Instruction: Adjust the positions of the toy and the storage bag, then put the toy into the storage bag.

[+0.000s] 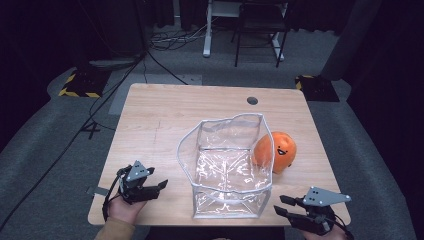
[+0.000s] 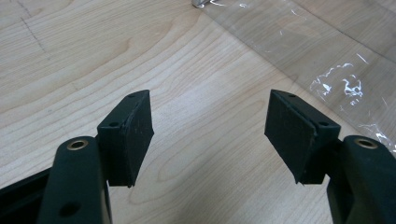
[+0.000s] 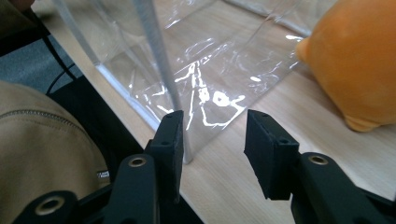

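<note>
A clear plastic bag (image 1: 227, 167) stands open-topped in the middle of the wooden table (image 1: 165, 115). An orange plush toy with a smiling face (image 1: 276, 151) rests against the bag's right side. My left gripper (image 1: 160, 187) lies near the front left edge, pointing at the bag, open and empty. In the left gripper view the jaws (image 2: 210, 135) are spread wide over bare wood, the bag's plastic (image 2: 327, 60) ahead. My right gripper (image 1: 279, 204) sits at the front right, open. In its own view the jaws (image 3: 212, 140) face the bag's front corner seam (image 3: 159, 60), not touching it, the plush toy (image 3: 359, 60) beyond.
A round cable hole (image 1: 252, 100) is at the table's far right. The front table edge runs just beneath both hands. A tan sleeve (image 3: 37, 149) is at the left of the right gripper view. Cables and furniture legs (image 1: 207, 30) stand on the floor behind.
</note>
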The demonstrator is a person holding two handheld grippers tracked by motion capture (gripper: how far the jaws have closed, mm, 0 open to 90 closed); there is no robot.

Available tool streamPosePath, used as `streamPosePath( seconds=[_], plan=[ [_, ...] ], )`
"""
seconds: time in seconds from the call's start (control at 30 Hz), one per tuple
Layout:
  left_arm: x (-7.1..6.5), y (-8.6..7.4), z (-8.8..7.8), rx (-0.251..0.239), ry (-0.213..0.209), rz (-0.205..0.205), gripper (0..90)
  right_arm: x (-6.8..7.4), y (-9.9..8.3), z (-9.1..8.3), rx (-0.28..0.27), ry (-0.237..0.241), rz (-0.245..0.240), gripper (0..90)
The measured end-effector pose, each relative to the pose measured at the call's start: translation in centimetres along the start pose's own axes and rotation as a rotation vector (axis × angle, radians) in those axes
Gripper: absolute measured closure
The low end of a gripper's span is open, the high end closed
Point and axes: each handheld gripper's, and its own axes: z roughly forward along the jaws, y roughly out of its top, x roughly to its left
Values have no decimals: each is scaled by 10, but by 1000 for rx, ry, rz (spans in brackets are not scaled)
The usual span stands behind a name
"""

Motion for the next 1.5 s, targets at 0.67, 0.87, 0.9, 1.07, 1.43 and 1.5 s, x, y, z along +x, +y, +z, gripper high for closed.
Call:
streamPosePath(
  seconds=[0.67,0.87,0.9,1.07,1.43,1.5],
  plan=[
    [6,-4,5,51,12,-7,326,-56,26,-18,-46,-138,93,557],
    [12,-10,9,109,-6,-33,322,-75,41,-18,-71,-140,104,550],
    [12,-12,8,122,-9,-34,322,-79,42,-18,-73,-139,112,550],
    [13,-16,7,128,-6,-35,320,-94,51,-13,-69,-151,122,544],
    [14,-25,8,162,-7,-36,318,-123,72,1,-53,-179,146,522],
    [15,-25,8,160,-3,-36,318,-128,76,5,-46,-183,147,519]
  ],
)
